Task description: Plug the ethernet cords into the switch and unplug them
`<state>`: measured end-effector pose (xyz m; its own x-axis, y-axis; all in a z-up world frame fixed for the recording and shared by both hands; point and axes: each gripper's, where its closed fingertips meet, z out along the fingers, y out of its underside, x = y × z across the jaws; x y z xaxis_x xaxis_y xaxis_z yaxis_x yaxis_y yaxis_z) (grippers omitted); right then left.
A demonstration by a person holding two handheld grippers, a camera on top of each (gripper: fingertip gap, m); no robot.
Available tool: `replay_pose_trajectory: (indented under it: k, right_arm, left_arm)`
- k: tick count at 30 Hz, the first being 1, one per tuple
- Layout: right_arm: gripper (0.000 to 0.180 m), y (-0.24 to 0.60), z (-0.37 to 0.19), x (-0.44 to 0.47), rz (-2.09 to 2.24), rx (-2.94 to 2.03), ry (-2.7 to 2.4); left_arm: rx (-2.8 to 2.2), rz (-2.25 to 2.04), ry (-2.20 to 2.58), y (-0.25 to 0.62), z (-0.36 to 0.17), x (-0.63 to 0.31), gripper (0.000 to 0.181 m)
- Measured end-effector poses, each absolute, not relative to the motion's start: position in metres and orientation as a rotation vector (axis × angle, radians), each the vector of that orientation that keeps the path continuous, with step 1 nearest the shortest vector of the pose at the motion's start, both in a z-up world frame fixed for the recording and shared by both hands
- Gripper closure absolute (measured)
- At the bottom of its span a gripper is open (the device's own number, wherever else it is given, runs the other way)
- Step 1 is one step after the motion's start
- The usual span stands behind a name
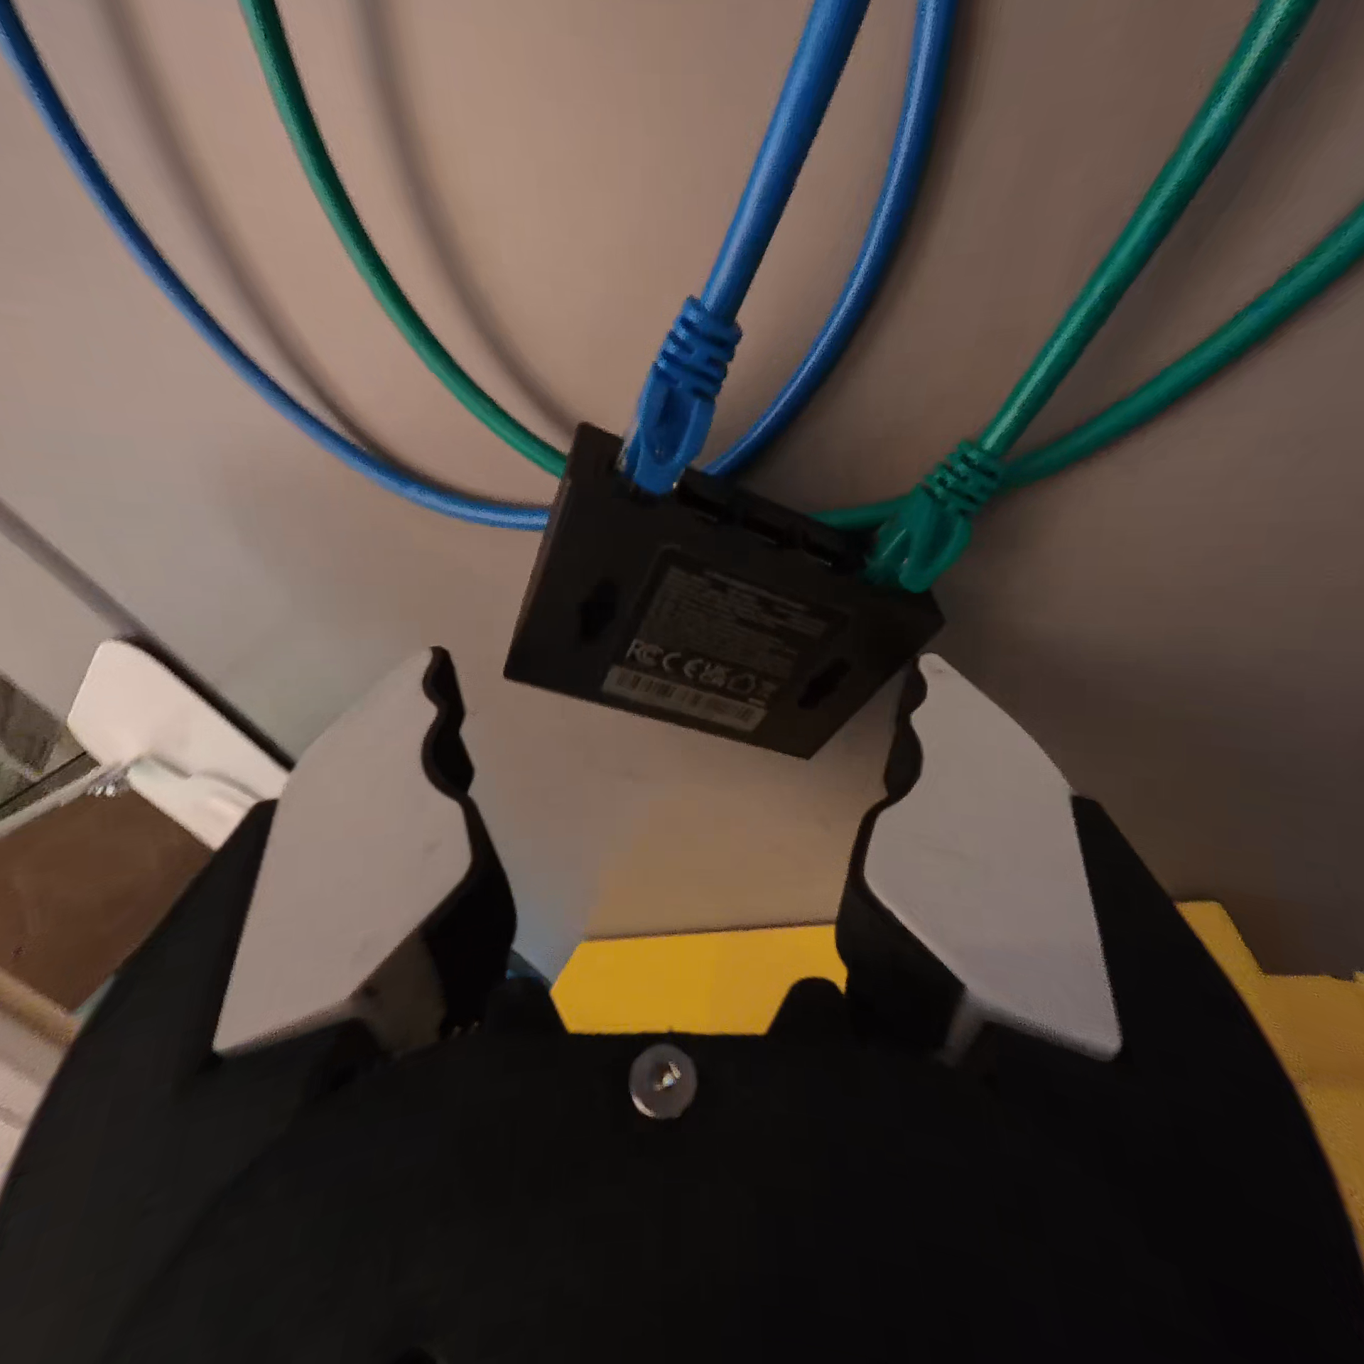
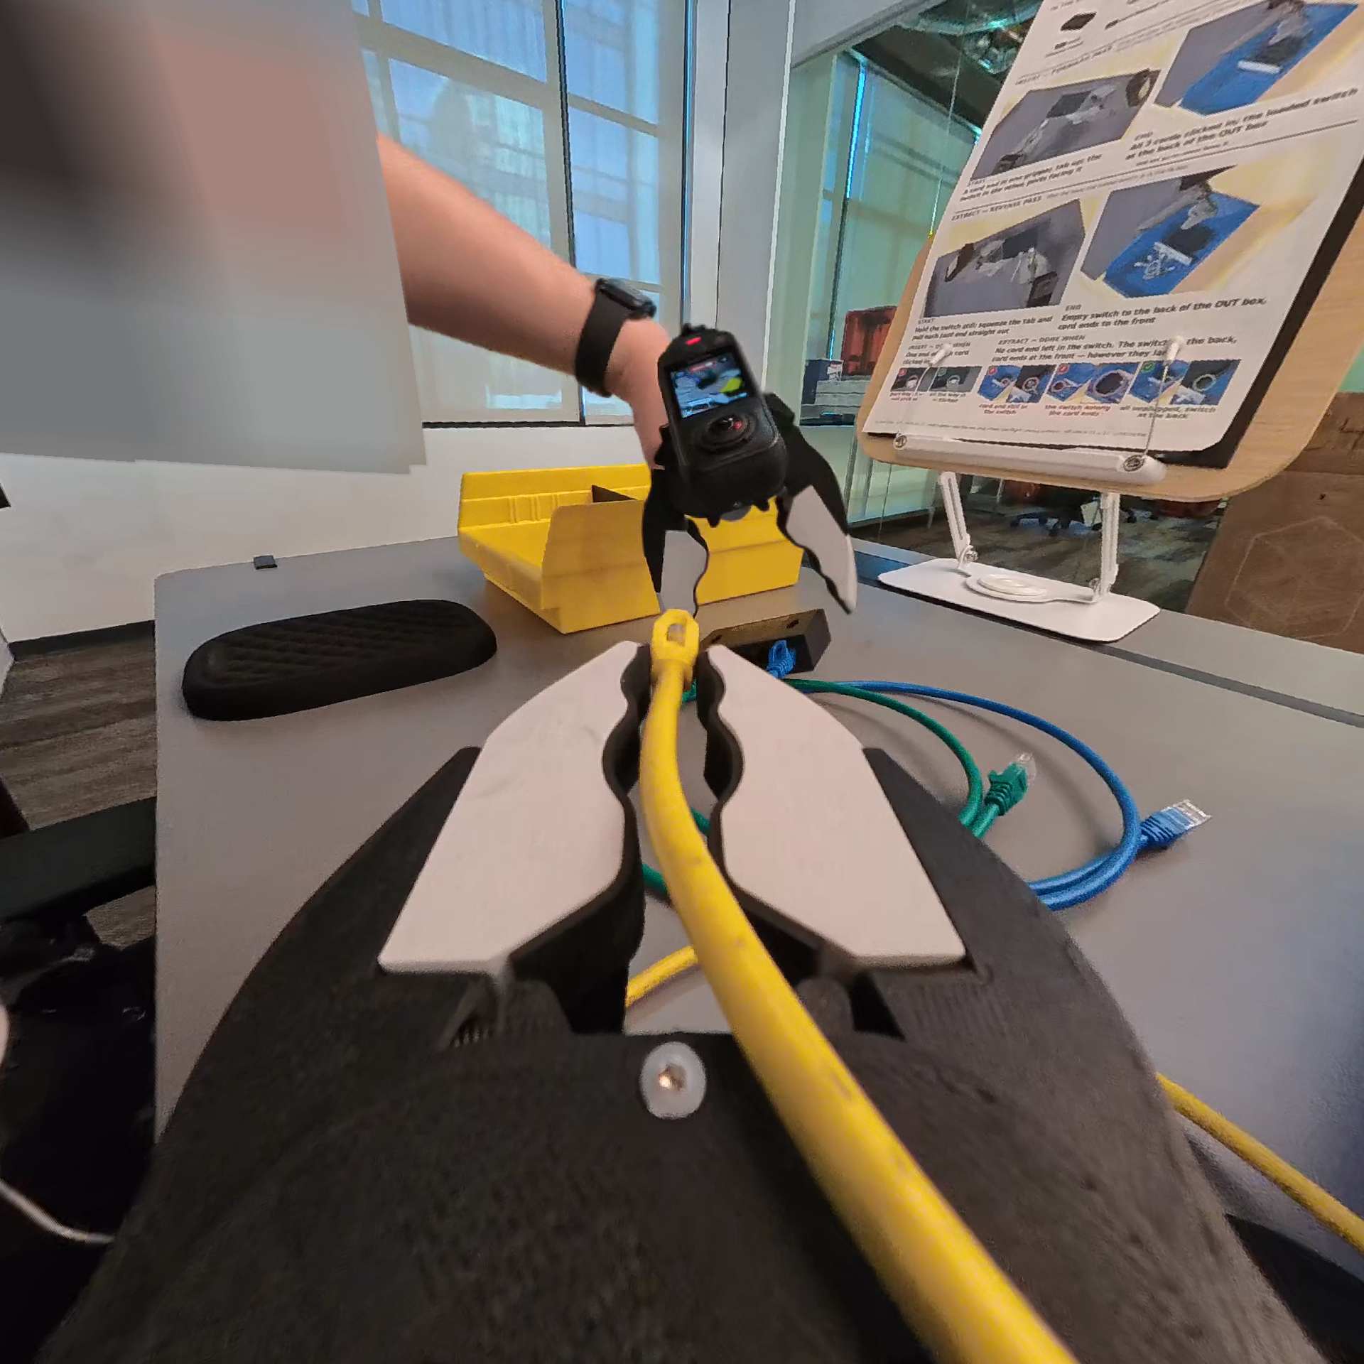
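Right gripper (image 2: 668, 657) clamped on rubbery yellow cord (image 2: 683, 834); left gripper (image 1: 675, 675) with jaws wide, empty, just short of boxy black switch (image 1: 720, 609) on smooth grey tabletop (image 1: 221, 443).

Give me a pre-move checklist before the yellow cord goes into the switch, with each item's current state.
1. Right gripper shut on the yellow cord just behind its plug: ok.
2. Yellow plug sticks out past the fingertips, free to enter a port: ok.
3. Left gripper holds the switch steady: not ok; its jaws are open, with the switch not clamped between them.
4. A free port between the blue plug and the green plug: ok, dark openings show there.
5. Yellow plug lined up with a free port: cannot tell.
6. Clip side of the yellow plug matches the port: cannot tell.
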<state>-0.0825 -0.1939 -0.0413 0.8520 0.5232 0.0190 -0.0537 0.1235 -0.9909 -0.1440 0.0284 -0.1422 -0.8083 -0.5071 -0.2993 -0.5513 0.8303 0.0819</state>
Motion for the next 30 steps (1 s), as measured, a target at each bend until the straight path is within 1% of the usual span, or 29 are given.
replay_pose_trajectory:
  k: [2,4,6,7,9,12,13,19,25,30]
  right_arm:
    - [0.167,-0.191,-0.044,-0.081,0.449,-1.411,-0.396]
    - [0.167,-0.190,-0.045,-0.081,0.467,-1.421,-0.387]
    - [0.167,-0.190,-0.045,-0.080,0.478,-1.420,-0.381]
    - [0.167,-0.190,-0.045,-0.080,0.486,-1.421,-0.377]
    - [0.167,-0.189,-0.046,-0.080,0.505,-1.426,-0.374]
    - [0.167,-0.188,-0.047,-0.081,0.500,-1.432,-0.379]
    - [0.167,-0.188,-0.047,-0.081,0.499,-1.433,-0.385]
    - [0.167,-0.189,-0.049,-0.087,0.502,-1.443,-0.417]
    - [0.167,-0.192,-0.045,-0.087,0.523,-1.417,-0.418]
    - [0.167,-0.192,-0.048,-0.089,0.517,-1.434,-0.427]
  left_arm:
    - [-0.785,0.244,2.809,0.028,-0.153,-0.146,0.064]
    - [-0.701,0.233,2.871,0.023,-0.159,-0.146,0.064]
    - [-0.697,0.203,2.902,0.023,-0.162,-0.142,0.055]
    - [-0.727,0.179,2.932,0.024,-0.164,-0.143,0.055]
    - [-0.780,0.126,2.996,0.023,-0.169,-0.148,0.061]
    - [-0.722,0.074,3.056,0.018,-0.172,-0.152,0.061]
    - [-0.710,0.068,3.068,0.017,-0.173,-0.153,0.058]
    - [-0.732,0.138,3.068,0.019,-0.171,-0.153,0.066]
    - [-0.972,0.288,3.047,0.025,-0.168,-0.163,0.067]
    - [-1.151,0.294,3.067,0.020,-0.161,-0.175,0.067]
